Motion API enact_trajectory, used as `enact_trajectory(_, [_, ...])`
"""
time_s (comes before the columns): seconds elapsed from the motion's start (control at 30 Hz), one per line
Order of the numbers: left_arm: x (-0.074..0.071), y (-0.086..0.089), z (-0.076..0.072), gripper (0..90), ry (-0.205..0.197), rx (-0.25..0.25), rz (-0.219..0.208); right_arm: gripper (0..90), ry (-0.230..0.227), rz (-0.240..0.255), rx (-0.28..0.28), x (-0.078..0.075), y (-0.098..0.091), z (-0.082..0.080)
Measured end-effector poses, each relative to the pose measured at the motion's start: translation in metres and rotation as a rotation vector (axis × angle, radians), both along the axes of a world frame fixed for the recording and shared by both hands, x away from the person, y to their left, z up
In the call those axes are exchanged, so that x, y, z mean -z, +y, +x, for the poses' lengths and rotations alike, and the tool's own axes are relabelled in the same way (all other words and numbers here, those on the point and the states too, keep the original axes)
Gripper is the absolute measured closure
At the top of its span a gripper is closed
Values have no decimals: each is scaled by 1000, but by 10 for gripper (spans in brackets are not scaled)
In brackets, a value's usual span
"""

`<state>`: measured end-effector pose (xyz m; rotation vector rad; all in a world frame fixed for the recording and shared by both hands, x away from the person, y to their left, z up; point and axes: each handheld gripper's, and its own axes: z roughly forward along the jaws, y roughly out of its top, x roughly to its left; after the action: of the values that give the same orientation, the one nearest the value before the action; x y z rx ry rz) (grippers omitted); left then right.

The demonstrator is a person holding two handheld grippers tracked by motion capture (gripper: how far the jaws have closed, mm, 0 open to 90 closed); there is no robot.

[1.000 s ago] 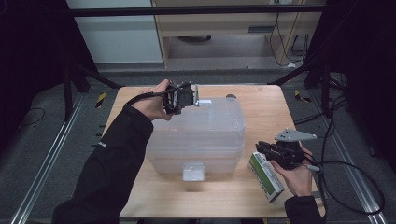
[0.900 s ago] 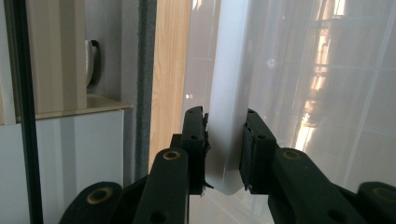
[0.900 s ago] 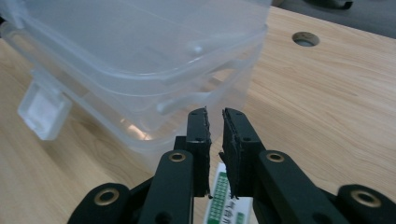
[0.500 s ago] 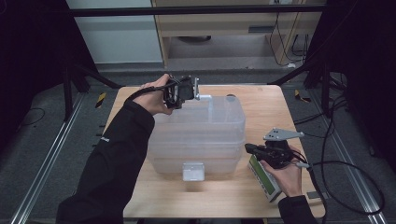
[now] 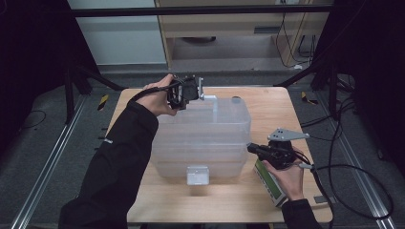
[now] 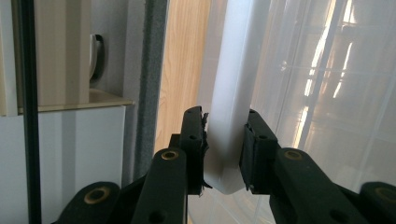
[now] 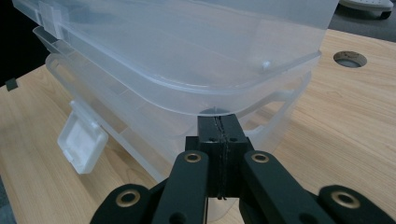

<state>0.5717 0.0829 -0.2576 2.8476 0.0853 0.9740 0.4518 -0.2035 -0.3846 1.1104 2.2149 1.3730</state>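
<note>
Left tool [image 6: 223, 149]: jaws pinching the white rim flange of the translucent plastic storage bin [image 5: 203, 138], upper centre of the high view.

Right tool [image 5: 255, 150]: jaws have just been closing and are now pressed together with nothing between them, tips nosing against the bin's right lower edge [image 7: 219, 109], right of centre.

Bin: sitting mid-frame on the pale wooden surface [image 5: 157, 202], white latch [image 5: 197, 174] facing the bottom edge.

Green-and-white carton [image 5: 270, 183]: lying beneath the right hand [image 5: 286, 174].

Handling note: probably keeping the rim grip square while steadying the opposite side, to avoid twisting the thin flange.

Pose: left forearm reaching diagonally upward across the frame; right hand lying low, wrist level.
</note>
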Motion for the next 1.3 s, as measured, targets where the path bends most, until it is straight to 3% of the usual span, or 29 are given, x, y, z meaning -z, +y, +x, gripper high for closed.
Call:
enact_trajectory(0.33, [-1, 15, -6, 612, 42, 0, -91, 900, -2, -13, 8, 1, 1, -1])
enact_trajectory(0.47, [-5, 21, -12, 591, 37, 8, -113, 900, -3, -17, 8, 1, 1, -1])
enact_trajectory(0.63, [-14, 35, -22, 585, 26, -4, -182, 900, -7, -22, 10, 1, 2, -2])
enact_trajectory(0.7, [-18, 44, -28, 610, 1, -32, -231, 900, -8, -23, 11, 1, 2, -2])
enact_trajectory(0.73, [-18, 44, -28, 620, 1, -32, -231, 900, -7, -23, 12, 1, 2, -2])
enact_trajectory(0.77, [-21, 51, -31, 628, -4, -55, -284, 900, -9, -24, 12, 1, 2, -2])
enact_trajectory(0.97, [-25, 71, -37, 686, -47, -120, -351, 900, -9, -26, 13, 1, 2, -2])
enact_trajectory(1.03, [-27, 82, -39, 713, -60, -155, -397, 900, -9, -26, 13, 1, 2, -2])
enact_trajectory(1.1, [-26, 96, -42, 732, -81, -201, -462, 900, -9, -27, 13, 1, 2, -2])
enact_trajectory(1.2, [-23, 106, -44, 766, -101, -244, -495, 900, -8, -27, 12, 1, 2, -2])
enact_trajectory(1.3, [-14, 124, -49, 798, -138, -311, -570, 900, -10, -29, 13, 1, 2, -2])
